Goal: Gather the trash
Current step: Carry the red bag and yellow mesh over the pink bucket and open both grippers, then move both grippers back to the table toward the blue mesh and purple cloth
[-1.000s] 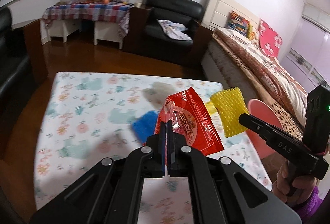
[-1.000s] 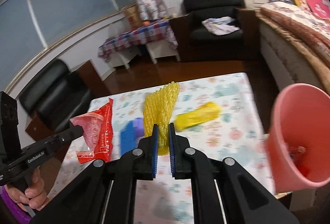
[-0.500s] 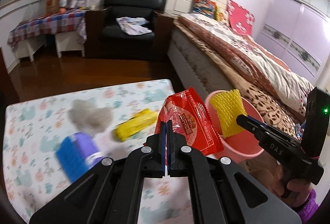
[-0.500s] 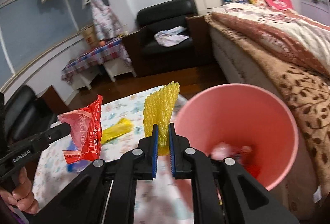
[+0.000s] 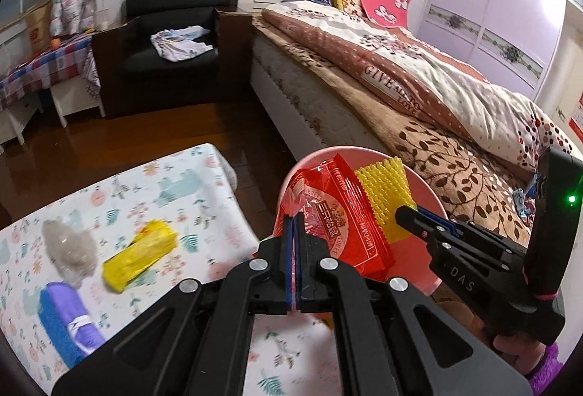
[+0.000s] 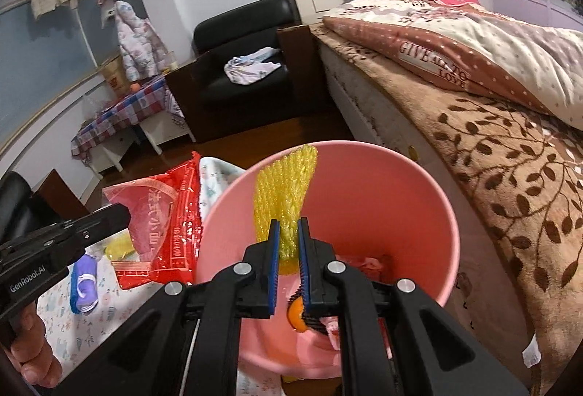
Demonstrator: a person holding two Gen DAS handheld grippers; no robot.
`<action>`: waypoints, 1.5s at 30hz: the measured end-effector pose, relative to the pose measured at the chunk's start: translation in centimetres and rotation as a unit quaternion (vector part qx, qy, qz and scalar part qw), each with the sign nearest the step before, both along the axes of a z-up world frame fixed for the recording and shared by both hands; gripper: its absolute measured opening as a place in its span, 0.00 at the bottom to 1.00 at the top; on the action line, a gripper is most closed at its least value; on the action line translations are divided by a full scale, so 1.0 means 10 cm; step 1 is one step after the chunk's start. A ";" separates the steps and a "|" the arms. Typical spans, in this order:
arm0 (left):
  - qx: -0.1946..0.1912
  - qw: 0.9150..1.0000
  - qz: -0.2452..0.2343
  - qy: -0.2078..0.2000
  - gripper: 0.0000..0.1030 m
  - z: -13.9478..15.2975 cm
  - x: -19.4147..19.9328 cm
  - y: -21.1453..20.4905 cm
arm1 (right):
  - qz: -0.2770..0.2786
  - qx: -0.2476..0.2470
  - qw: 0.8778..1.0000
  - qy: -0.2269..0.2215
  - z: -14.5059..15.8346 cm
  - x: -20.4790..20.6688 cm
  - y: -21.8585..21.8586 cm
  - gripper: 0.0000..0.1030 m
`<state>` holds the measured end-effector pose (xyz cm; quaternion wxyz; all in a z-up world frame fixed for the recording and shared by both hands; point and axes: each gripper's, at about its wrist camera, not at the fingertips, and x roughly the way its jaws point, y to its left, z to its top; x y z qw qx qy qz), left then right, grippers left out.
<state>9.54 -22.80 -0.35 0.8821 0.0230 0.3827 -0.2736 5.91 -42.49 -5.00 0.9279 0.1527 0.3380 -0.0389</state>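
Note:
My left gripper [image 5: 296,219] is shut on a red snack wrapper [image 5: 339,217], held over the left rim of the pink bin [image 5: 435,202]. In the right wrist view the same wrapper [image 6: 164,221] hangs just left of the bin [image 6: 364,184]. My right gripper [image 6: 289,226] is shut on a yellow foam net [image 6: 286,191], held above the bin's open mouth; that net [image 5: 382,193] also shows in the left wrist view beside the wrapper. Some trash lies at the bin's bottom, among it an orange piece [image 6: 296,312].
On the floral tablecloth [image 5: 189,191] lie a yellow wrapper [image 5: 140,255], a clear crumpled plastic piece [image 5: 67,246] and a blue-purple packet [image 5: 69,317]. A bed [image 5: 419,75] runs along the right, close behind the bin. A black armchair [image 5: 175,27] stands at the back.
Both grippers have swung from over the table to the pink bin, carrying the red wrapper and the yellow net. The bin now sits directly beneath them.

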 end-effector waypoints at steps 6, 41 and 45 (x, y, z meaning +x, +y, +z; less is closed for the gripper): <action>0.013 1.000 -0.015 0.002 0.00 -0.08 0.04 -0.22 | -0.013 0.005 1.000 0.011 -0.08 0.03 -0.11 0.09; 0.008 0.999 -0.026 0.017 0.34 -0.16 0.09 -0.33 | -0.029 0.025 0.999 0.012 -0.14 0.00 -0.22 0.45; 0.003 0.999 -0.025 0.021 0.34 -0.14 0.09 -0.28 | -0.027 0.026 0.999 0.008 -0.12 -0.02 -0.19 0.50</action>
